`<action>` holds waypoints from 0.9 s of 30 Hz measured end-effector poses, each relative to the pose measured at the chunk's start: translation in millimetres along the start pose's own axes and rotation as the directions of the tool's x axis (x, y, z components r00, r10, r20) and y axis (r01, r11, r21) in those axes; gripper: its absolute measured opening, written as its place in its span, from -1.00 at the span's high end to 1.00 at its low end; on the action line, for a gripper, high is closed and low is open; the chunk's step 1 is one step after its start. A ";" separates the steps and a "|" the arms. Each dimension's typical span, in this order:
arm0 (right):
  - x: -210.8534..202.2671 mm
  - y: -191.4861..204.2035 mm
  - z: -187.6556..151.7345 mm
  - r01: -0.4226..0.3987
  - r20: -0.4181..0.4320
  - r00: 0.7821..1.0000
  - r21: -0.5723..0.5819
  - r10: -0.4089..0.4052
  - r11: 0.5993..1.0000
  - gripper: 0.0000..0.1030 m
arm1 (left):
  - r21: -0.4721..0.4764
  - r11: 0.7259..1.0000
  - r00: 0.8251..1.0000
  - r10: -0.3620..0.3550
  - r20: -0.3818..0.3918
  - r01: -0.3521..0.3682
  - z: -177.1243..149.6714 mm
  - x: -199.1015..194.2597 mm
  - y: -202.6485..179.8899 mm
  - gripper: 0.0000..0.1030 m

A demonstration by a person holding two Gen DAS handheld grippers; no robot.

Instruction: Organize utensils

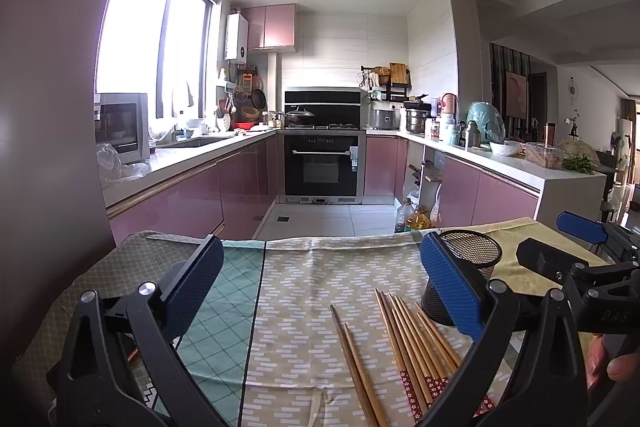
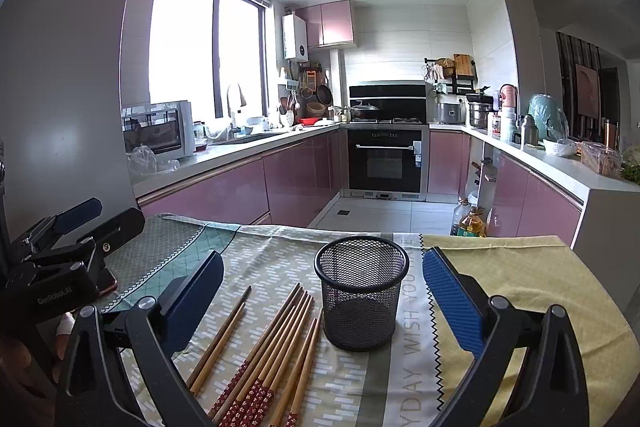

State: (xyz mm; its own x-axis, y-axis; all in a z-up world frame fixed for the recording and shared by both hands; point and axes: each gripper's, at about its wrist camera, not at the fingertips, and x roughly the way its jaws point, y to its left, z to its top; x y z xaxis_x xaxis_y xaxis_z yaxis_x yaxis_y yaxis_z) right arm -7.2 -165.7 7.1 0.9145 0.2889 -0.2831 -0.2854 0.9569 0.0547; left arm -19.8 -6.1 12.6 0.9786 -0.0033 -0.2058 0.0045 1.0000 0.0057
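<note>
patterned tablecloth (image 2: 520, 279), oven (image 1: 321, 165), microwave (image 2: 158, 129), oil bottles (image 2: 470, 219) on floor.

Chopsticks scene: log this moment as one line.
left gripper: open | right gripper: open | chopsticks: on cloth, left of cup | cup: empty, upright

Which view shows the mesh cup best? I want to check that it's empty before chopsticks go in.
The right wrist view: the mesh cup stands whole and upright between the open fingers, its inside visible and empty. In the left wrist view, the left gripper's blue finger pad covers much of the cup, so only the rim and part of the wall show.
</note>
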 end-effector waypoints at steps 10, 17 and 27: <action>2.9 -2.7 -0.7 -0.002 -0.004 1.000 0.005 0.002 1.000 -0.88 | 0.001 1.000 1.000 -0.001 0.001 0.001 -2.1 1.8 0.5 -0.89; 2.9 -3.3 -1.8 -0.003 -0.004 1.000 0.005 0.003 1.000 -0.88 | 0.000 1.000 1.000 -0.002 0.000 0.002 -2.8 2.9 0.9 -0.89; 5.9 -0.4 -5.5 0.001 -0.001 1.000 0.007 -0.001 1.000 -0.88 | 0.001 1.000 1.000 0.000 0.001 0.000 -2.9 2.9 0.6 -0.89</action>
State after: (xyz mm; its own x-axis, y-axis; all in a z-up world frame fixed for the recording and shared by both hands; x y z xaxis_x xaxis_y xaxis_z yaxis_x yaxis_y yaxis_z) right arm -3.3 -164.6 0.2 0.9144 0.2884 -0.2842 -0.2828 0.9572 0.0615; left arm -17.6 -5.5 9.1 0.9788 -0.0031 -0.2046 0.0045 1.0000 0.0065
